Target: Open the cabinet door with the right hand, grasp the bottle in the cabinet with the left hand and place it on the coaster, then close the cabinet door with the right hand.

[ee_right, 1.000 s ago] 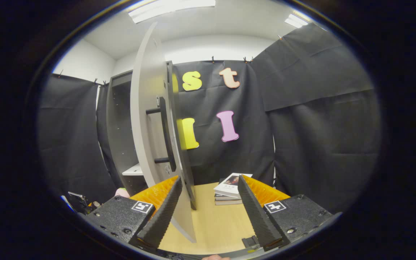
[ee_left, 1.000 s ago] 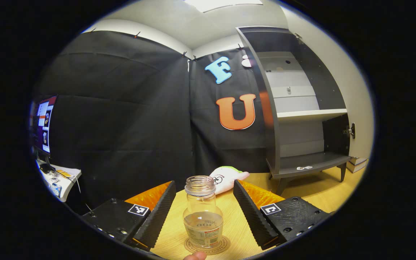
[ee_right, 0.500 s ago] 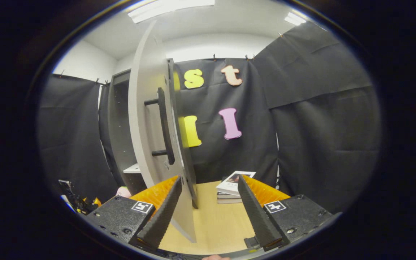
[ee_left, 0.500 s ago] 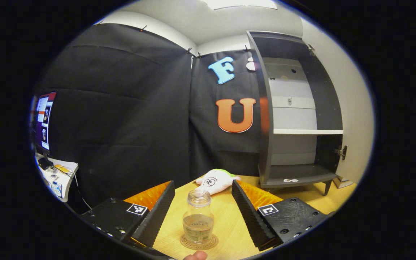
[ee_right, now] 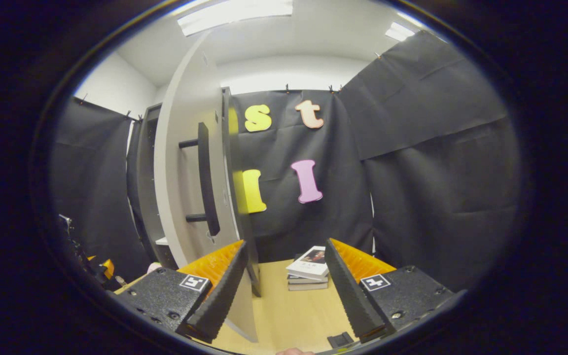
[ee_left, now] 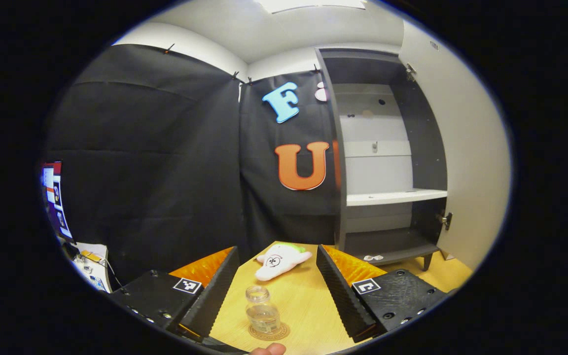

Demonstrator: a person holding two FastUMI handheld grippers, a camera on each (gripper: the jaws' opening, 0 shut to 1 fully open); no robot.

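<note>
In the left gripper view the left gripper [ee_left: 274, 291] has its fingers spread wide apart with nothing between them, and a fingertip [ee_left: 269, 349] of the person shows at the bottom edge. Just past the fingers, low in the gap, the bottle [ee_left: 262, 312] stands upright on the round coaster [ee_left: 269, 332] on the wooden desk [ee_left: 308, 310]; it is clear glass, has no cap, and holds a little pale liquid in its lower part. Beyond it a white plush toy [ee_left: 280, 258] with a green top lies on the desk, apart from the bottle. Farther right stands the cabinet [ee_left: 387, 162], open toward this camera: a white shelf [ee_left: 395, 197] crosses it, bare as far as can be seen, and on the dark bottom board lie two small pale things [ee_left: 374, 257] too small to make out. At the far left edge is a lit screen [ee_left: 53, 197] above a small cluttered side surface [ee_left: 91, 259]. In the right gripper view the right gripper [ee_right: 284, 291] also has its fingers well apart and empty. Just beyond its left finger the cabinet door [ee_right: 185, 172] stands open, seen nearly edge-on, with its dark bar handle [ee_right: 207, 180] facing this camera; whether the finger touches the door cannot be told. Farther back, between the fingers, a short stack of books [ee_right: 308, 268] lies on the desk near the black cloth wall.
</note>
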